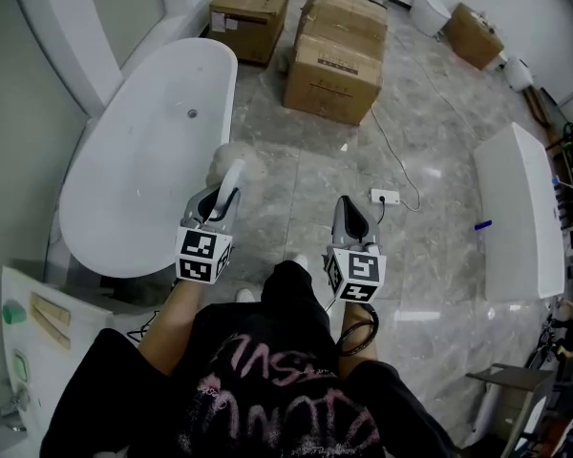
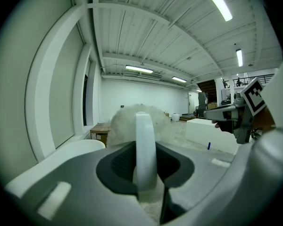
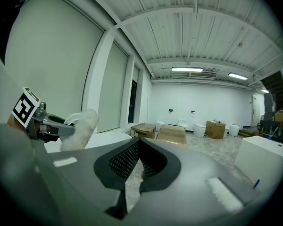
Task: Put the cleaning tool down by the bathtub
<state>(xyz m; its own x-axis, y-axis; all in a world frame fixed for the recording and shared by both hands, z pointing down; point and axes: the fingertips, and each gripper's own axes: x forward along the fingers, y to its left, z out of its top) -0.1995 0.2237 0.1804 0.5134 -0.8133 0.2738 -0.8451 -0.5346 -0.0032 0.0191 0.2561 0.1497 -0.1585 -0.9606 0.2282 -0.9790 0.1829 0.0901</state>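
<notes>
Cleaning tool (image 2: 145, 145): its white handle stands upright between the jaws of the left gripper (image 1: 220, 201), which are clamped on it. Its fluffy head (image 1: 239, 158) rises past the jaw tips. In the head view the tool hangs in the air just beside the right-hand rim of the bathtub (image 1: 81, 232), above the marble floor (image 1: 296, 175). Whether the head overhangs the rim I cannot tell. The right gripper (image 1: 348, 216) is held about level with the left one and apart from the tool. Its own view shows its jaws drawn together with nothing between them, so it seems to take no part here. Both grippers are held out in front of the person, who stands at the tub's near end.

Farther out, cardboard boxes (image 1: 334, 60) stand beyond the tub's far end. A power strip (image 1: 385, 197) lies with its cord on the floor to the right, and a long white block (image 1: 520, 208) sits further right.

By my reading, the tool is already at the tub but not yet put down: no part of it touches the floor and the grip is firm. What is left is to lower it to the floor close by the tub's side, let it rest there, open the left jaws and draw the gripper away
</notes>
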